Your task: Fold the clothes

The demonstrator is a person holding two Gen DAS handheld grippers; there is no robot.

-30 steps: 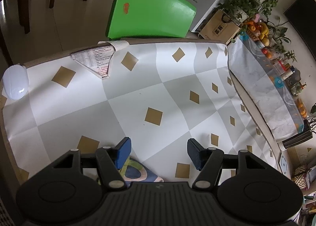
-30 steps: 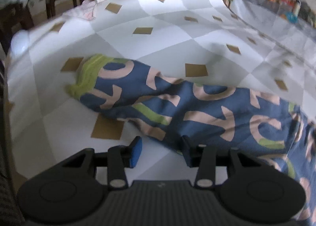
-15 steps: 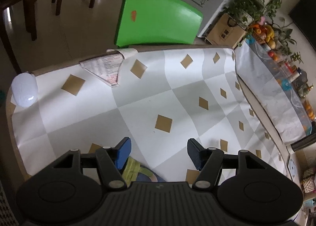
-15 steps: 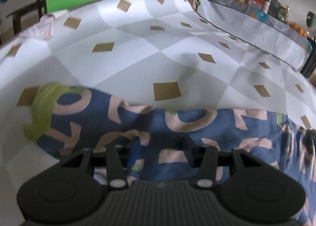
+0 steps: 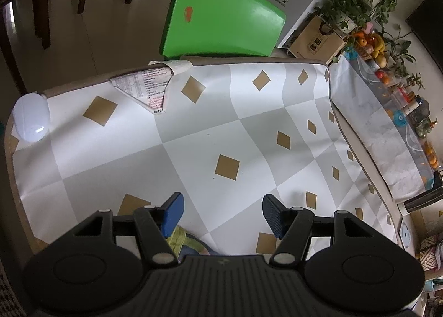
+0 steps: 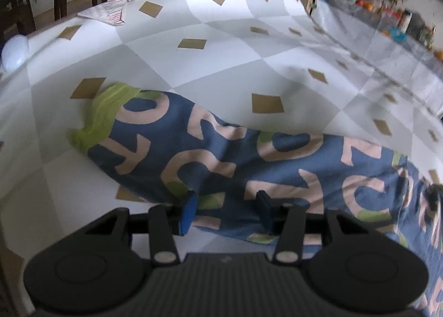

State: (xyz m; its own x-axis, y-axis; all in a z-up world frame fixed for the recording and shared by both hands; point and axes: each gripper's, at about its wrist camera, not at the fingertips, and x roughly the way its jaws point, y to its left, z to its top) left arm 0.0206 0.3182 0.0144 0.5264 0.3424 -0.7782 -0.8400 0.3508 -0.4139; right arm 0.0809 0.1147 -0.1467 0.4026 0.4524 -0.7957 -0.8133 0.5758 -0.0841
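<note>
The garment [image 6: 221,156], dark blue with pink letter shapes and a lime-green cuff [image 6: 102,112], lay stretched across the near part of the desk [image 5: 193,128], on its white-and-grey checked cover. The right gripper [image 6: 224,209] pointed steeply down at it, jaws parted, and the cloth lay between and under the two blue pads; whether they pressed on it I could not tell. The left gripper [image 5: 221,214] tilted down just as steeply over the near left part of the desk, jaws released and wide with only bare cover between them, the green cuff [image 5: 177,236] peeking out beneath its left pad.

Compared with a second earlier, the right gripper stood over the middle of the cloth rather than at its near edge, and its jaws had first widened a little. The left gripper's view had shifted only slightly. A folded printed sheet [image 5: 149,87] and a white rounded object [image 5: 30,117] sat at the far left edge, a green chair [image 5: 221,31] beyond
</note>
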